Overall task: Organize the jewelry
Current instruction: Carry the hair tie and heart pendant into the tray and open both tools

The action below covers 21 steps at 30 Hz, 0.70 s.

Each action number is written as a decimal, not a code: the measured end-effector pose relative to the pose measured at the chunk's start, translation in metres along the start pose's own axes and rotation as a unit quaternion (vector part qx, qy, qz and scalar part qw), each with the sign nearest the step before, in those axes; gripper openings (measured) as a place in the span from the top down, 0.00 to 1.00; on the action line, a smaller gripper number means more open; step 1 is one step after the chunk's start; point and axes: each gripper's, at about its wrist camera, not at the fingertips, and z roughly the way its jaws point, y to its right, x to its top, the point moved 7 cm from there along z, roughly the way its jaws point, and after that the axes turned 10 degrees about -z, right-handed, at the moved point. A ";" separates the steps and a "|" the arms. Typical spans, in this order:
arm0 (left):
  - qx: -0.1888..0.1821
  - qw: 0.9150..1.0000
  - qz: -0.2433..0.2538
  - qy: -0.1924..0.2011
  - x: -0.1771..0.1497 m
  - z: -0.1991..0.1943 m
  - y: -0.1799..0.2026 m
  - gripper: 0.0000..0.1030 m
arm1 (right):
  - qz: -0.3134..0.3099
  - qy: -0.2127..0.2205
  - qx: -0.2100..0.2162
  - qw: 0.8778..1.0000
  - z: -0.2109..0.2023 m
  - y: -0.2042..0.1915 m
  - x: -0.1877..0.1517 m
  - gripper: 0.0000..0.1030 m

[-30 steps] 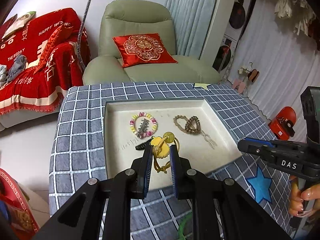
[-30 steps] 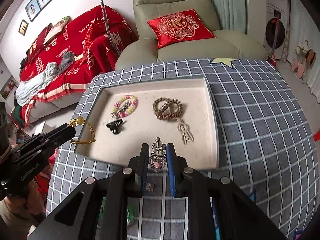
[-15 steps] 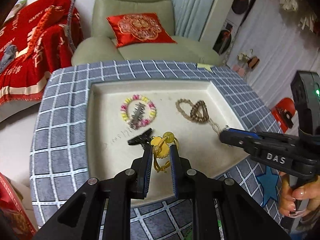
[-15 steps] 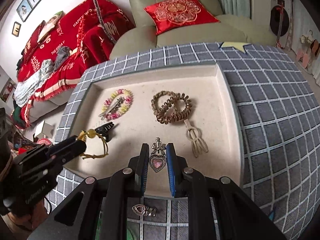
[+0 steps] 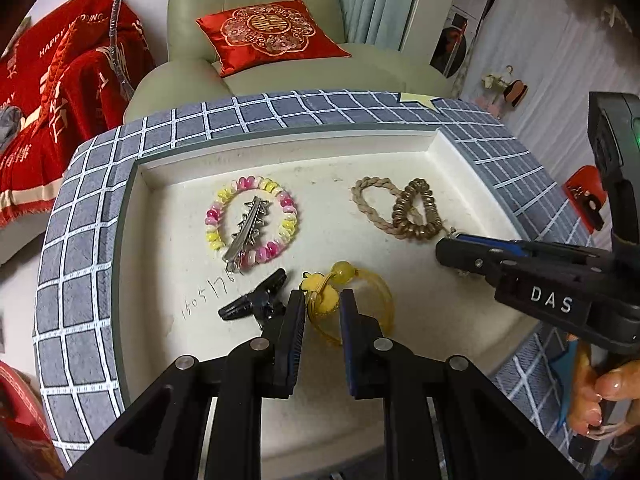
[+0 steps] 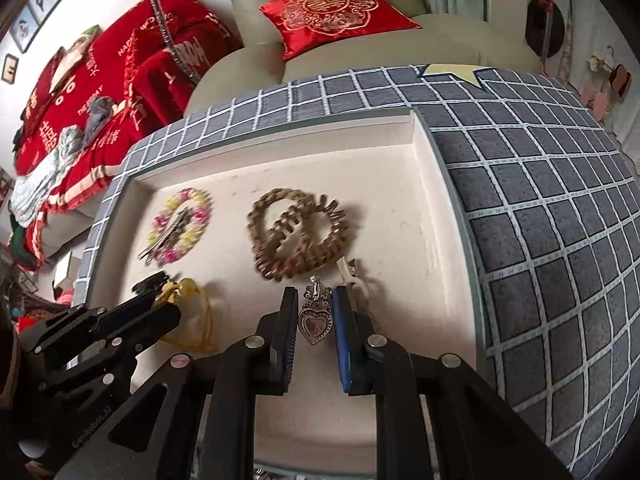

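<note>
You hold two pieces low over the cream felt-lined tray (image 5: 448, 160). Your left gripper (image 5: 322, 312) is clamped narrowly on a yellow hair tie (image 5: 326, 300) with an amber bead, near the tray's front edge beside a black claw clip (image 5: 256, 300). Your right gripper (image 6: 314, 320) pinches a silver heart pendant (image 6: 315, 320), front of centre. Already lying in the tray: a pastel bead bracelet (image 5: 252, 220) ringing a metal hair clip (image 5: 248, 228), and a braided cord (image 5: 372, 204) with a bronze spiral hair tie (image 5: 416, 216). Both held pieces look not yet set down.
</note>
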 end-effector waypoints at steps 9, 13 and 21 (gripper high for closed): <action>0.034 0.999 0.016 0.014 -0.001 0.007 -0.002 0.67 | -0.029 0.004 -0.026 0.999 0.003 -0.004 0.001 0.81; 0.037 0.999 0.016 0.017 0.000 0.007 -0.002 0.67 | -0.035 0.002 -0.028 0.999 0.003 -0.007 0.001 0.71; 0.044 0.999 0.018 0.020 -0.003 0.005 -0.002 0.67 | -0.025 0.012 -0.008 1.000 -0.004 -0.010 0.004 0.47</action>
